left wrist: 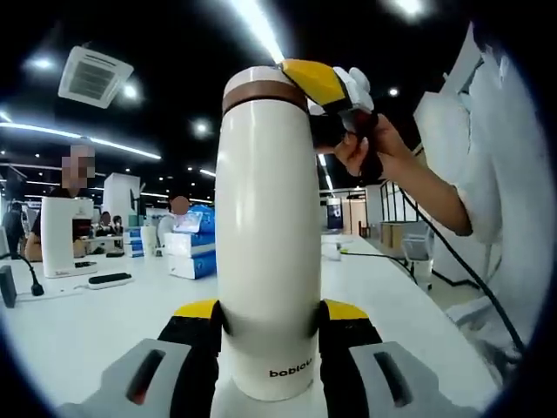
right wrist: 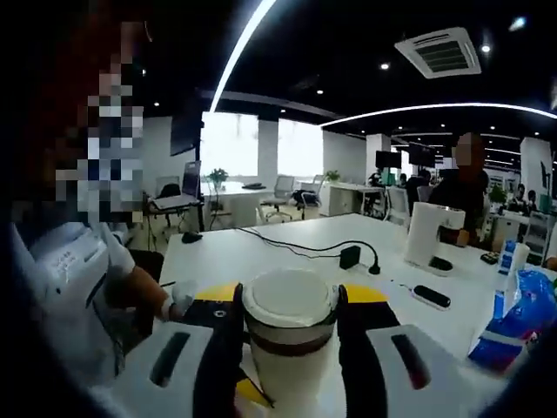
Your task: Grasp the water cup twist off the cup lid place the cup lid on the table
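Note:
A tall white water cup point(left wrist: 265, 218) with a brown band under its white lid point(left wrist: 261, 83) stands upright on the white table point(left wrist: 87, 322). My left gripper point(left wrist: 268, 318) is shut on the cup's lower body, one black-and-yellow jaw on each side. My right gripper point(left wrist: 326, 91), held by a person's hand point(left wrist: 383, 152), reaches the cup's top from the right. In the right gripper view the lid point(right wrist: 290, 300) sits between my right gripper's point(right wrist: 290, 309) jaws, which press on its sides just above the brown band.
A white appliance point(left wrist: 58, 235), a flat remote-like device point(left wrist: 110, 279) and stacked blue-and-white boxes point(left wrist: 191, 252) lie on the table's left. The right gripper view has a black cable with an adapter point(right wrist: 351, 255), a white appliance point(right wrist: 428, 233) and a blue bag point(right wrist: 513, 322).

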